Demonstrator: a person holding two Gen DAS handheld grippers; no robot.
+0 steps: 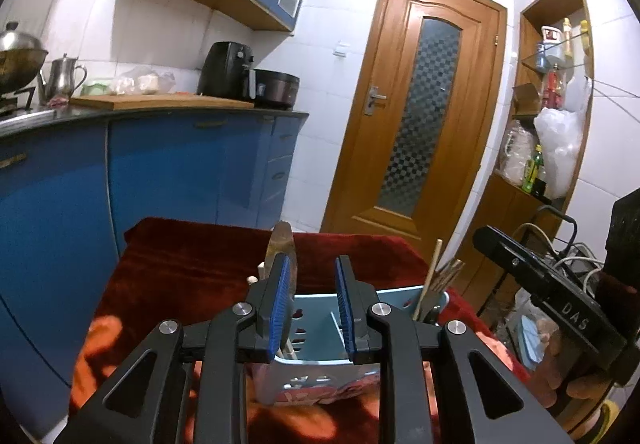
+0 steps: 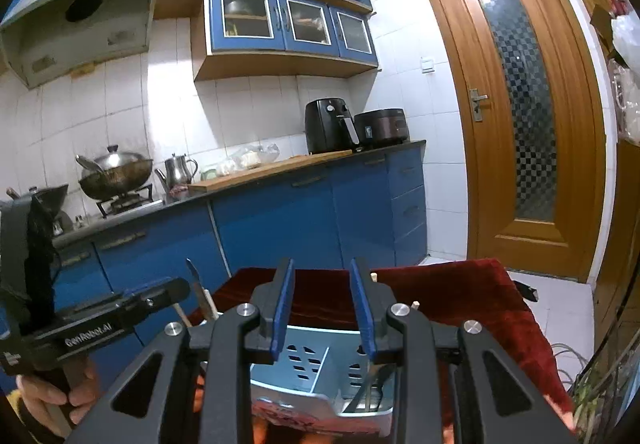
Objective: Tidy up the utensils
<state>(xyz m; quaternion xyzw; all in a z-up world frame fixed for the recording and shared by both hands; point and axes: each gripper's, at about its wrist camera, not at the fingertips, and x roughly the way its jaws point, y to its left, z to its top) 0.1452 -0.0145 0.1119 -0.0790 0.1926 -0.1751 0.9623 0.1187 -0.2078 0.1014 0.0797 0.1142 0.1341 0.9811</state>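
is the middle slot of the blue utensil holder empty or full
Empty: the utensil holder shows only bare perforated wall in its middle slot; utensils stand in the side compartments.

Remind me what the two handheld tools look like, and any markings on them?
Both are black linkage frames with silver pivot bolts and blue ribbed pads. The left tool has "GenRobot.AI" printed on its body; the right tool shows "DAS" on its side. No sleeves are visible.

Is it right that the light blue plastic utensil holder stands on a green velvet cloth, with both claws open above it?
No: the cloth is dark red, as the right wrist view shows. The light blue plastic utensil holder does stand on it, with both claws open above.
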